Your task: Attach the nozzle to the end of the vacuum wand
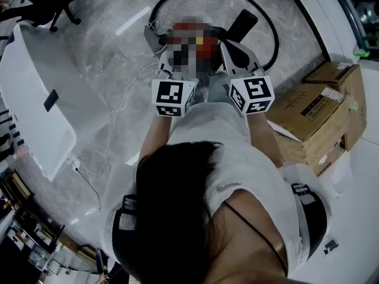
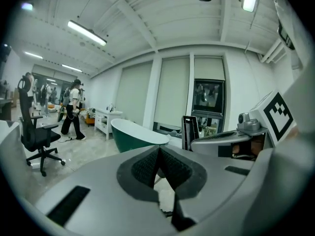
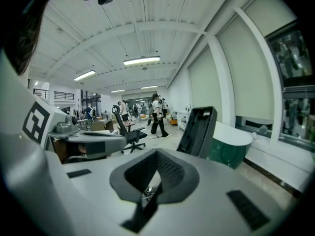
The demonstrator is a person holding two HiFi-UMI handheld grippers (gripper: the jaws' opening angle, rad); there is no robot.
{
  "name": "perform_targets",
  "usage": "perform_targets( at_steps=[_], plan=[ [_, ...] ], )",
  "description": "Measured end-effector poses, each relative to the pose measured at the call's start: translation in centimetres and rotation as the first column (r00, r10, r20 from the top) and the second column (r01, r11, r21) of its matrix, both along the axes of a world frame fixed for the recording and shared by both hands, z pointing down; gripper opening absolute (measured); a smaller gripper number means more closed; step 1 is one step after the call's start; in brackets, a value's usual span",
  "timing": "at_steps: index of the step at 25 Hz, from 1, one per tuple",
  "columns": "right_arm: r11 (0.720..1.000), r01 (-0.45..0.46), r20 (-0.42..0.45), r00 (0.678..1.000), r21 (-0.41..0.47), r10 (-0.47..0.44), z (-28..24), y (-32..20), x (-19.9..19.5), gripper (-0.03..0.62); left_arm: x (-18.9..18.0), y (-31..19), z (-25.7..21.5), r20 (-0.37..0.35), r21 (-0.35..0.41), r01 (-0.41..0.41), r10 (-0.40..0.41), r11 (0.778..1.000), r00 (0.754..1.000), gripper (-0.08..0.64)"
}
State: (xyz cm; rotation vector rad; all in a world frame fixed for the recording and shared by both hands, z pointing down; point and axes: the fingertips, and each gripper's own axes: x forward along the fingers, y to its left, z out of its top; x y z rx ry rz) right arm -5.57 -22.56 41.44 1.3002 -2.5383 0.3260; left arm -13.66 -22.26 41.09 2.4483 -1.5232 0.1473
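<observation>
Head view shows the person from above, with a gripper in each hand held out over the grey floor point(image 1: 112, 46). The left gripper point(image 1: 167, 64) and the right gripper point(image 1: 235, 52) are side by side, near each other but apart. Each one carries its marker cube close to the hand.

The black nozzle point(image 1: 243, 23) is on the floor at about 1 o'clock from the right gripper and touches neither gripper. A black hose point(image 1: 269, 22) makes a wide loop around it, from 11 o'clock to 2 o'clock. I cannot make out the wand in any view. Cardboard boxes point(image 1: 317, 114) are at 3 o'clock, a white bathtub point(image 1: 29, 99) at 9 o'clock and an office chair point(image 1: 56, 2) at 11 o'clock.

In the left gripper view the left gripper point(image 2: 159, 151) is clenched, its pads pressed together with nothing between them. The nozzle point(image 2: 190, 131) stands upright at 1 o'clock behind it, beside a green bathtub point(image 2: 135, 137).

In the right gripper view the right gripper point(image 3: 156, 156) is also clenched and empty. The nozzle point(image 3: 198, 132) leans at 1 o'clock in front of the green bathtub point(image 3: 229, 149).
</observation>
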Motion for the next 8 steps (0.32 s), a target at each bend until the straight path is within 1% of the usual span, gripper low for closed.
perform_targets(
  at_steps=[8],
  plan=[
    [1.000, 0.015, -0.014, 1.000, 0.003, -0.015, -0.19, -0.66, -0.98, 0.015, -0.21, -0.60, -0.27, -0.002, -0.004, -0.015, 0.015, 1.000, 1.000, 0.002]
  ],
)
